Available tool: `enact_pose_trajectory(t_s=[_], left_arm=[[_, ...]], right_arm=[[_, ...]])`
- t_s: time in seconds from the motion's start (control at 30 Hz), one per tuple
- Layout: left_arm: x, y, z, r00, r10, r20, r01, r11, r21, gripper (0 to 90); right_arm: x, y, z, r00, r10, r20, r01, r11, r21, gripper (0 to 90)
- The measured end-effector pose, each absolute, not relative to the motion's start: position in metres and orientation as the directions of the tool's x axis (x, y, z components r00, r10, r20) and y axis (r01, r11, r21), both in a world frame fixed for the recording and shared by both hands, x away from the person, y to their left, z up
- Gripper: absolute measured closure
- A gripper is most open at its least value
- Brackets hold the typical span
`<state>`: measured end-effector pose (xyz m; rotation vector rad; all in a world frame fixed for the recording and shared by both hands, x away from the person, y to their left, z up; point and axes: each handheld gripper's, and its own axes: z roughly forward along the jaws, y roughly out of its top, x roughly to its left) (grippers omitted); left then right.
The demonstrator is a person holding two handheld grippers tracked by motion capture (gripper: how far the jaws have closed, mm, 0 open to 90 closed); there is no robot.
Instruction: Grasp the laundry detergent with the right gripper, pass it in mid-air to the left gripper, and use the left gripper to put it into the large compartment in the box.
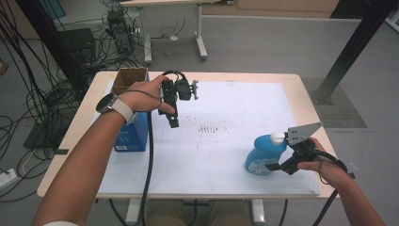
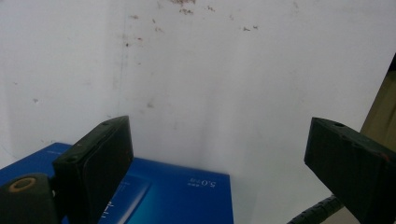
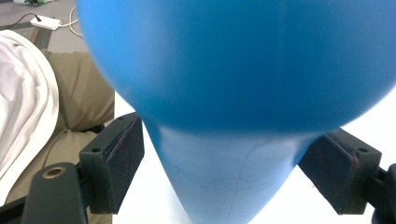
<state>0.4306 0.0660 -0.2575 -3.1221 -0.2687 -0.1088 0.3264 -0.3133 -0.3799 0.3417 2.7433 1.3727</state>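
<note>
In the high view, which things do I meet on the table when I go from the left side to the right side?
Blue box with the open cardboard box behind it → left gripper, held above the white mat → dark marks on the mat → blue bottle → right gripper, its jaws around the bottle.

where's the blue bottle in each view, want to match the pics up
High view: the blue bottle stands lower right on the white mat, at the right gripper.
Right gripper view: the bottle takes up the upper and middle picture, between the jaws.
Left gripper view: not in it; a blue box lies at the bottom.
Shared landmark: the white mat.
</note>
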Motion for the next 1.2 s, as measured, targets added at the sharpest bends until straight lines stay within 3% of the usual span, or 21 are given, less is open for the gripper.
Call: enact_pose_trajectory(t_s=[1.2], left_arm=[[0.4291,0.0669,-0.2577,0.981,0.178,0.074,0.178,-0.984,0.008,8.4]], right_arm=[[0.3243,-0.3107,-0.3879,-0.976,0.213,0.041,0.154,0.545,0.824,23.8]])
